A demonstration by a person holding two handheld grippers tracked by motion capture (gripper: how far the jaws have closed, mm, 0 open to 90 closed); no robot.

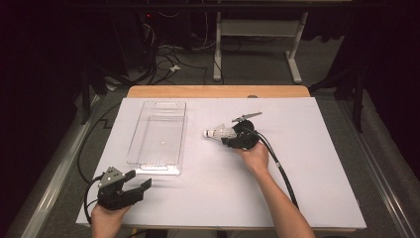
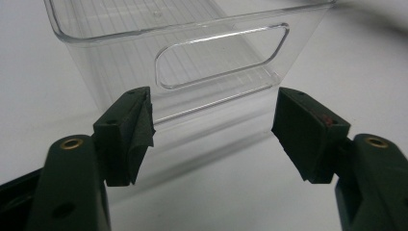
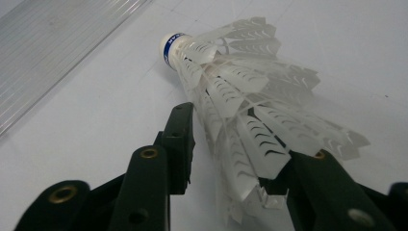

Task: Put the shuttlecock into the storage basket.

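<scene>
Standing over the white table [image 1: 317, 163] I see the work is barely begun; one clear plastic bin [image 1: 157, 136] lies left of centre, long side running near to far, and nothing rests in it yet; by my judgement the job is to put the shuttlecock into that bin, so the lift, the carry leftward and the drop all remain.

One shuttlecock [image 1: 219, 132] lies on its side on the table, just right of the bin and apart from it, cork tip pointing left toward the bin wall; I count one, no more.

Two grippers are here, one in each hand; the right gripper [image 1: 237, 137] sits at the feather end, and in its own view [image 3: 231, 159] the white skirt lies between the jaws; the right-hand jaw is against the feathers, the left-hand one seems to stand a sliver off, so whether the pinch is truly made I cannot tell; at best the grasp is half formed.

The left gripper [image 1: 141, 184] waits at the near left corner, jaws spread wide and holding nothing; its own view [image 2: 211, 134] looks at the bin's near end wall with its cut-out handle [image 2: 221, 55], close but not touching.
</scene>
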